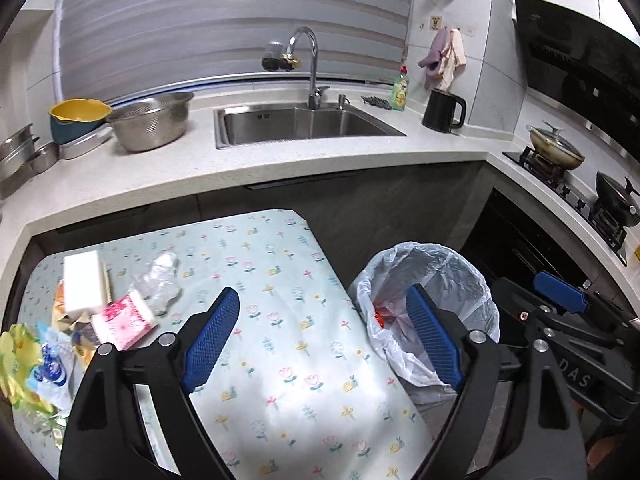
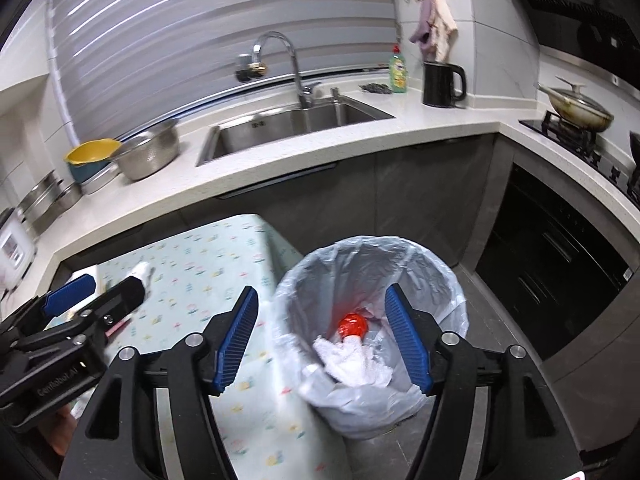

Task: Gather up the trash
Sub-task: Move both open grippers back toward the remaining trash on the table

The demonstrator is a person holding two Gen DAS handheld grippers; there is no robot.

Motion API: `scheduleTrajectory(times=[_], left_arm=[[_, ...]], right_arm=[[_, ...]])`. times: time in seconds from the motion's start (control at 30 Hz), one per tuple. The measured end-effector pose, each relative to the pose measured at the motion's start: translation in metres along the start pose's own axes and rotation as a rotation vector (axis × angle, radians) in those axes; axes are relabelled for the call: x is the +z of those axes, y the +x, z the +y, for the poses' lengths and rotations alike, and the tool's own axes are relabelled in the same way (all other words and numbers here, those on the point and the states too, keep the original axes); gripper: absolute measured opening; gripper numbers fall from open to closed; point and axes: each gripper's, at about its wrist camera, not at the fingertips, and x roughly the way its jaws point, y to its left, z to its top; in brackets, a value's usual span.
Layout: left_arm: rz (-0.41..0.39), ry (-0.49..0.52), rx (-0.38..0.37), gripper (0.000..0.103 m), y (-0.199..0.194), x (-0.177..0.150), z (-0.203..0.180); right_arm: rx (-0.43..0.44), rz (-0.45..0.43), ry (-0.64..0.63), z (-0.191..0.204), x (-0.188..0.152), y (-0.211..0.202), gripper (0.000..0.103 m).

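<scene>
Two pieces at least already lie inside the lined trash bin (image 2: pixel 372 320), a crumpled white paper towel (image 2: pixel 352 364) and something glossy red (image 2: pixel 352 325), while a heap left of the bin on the floral-cloth tabletop (image 1: pixel 280 320) is not yet collected: a clear crinkled plastic wrapper (image 1: pixel 160 280), a pink printed packet (image 1: pixel 124 320), a white rectangular block (image 1: pixel 84 284) and yellow-and-blue foil wrappers (image 1: pixel 24 364). Both the left tongs (image 1: pixel 324 344), over the tabletop edge beside the bin, and the right tongs (image 2: pixel 324 340), above the bin's thin translucent liner, stand wide apart with nothing between their ribbed blue pads.
</scene>
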Motion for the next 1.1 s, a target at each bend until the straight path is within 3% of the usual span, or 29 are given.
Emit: scheduleTrajectory(times=[0.47, 0.77, 1.1], left_arm=[[-0.047, -0.084, 0.113, 0.083, -0.082, -0.029, 0.071], [-0.029, -0.15, 0.214, 0.083, -0.111, -0.057, 0.135], [0.014, -0.25, 0.336, 0.083, -0.124, -0.091, 0.227]], right_arm=[[0.13, 0.011, -0.079, 0.081, -0.034, -0.054, 0.068], [0.19, 0.057, -0.121, 0.133, -0.06, -0.057, 0.068], [0.249, 0.134, -0.17, 0.196, -0.083, -0.034, 0.068]])
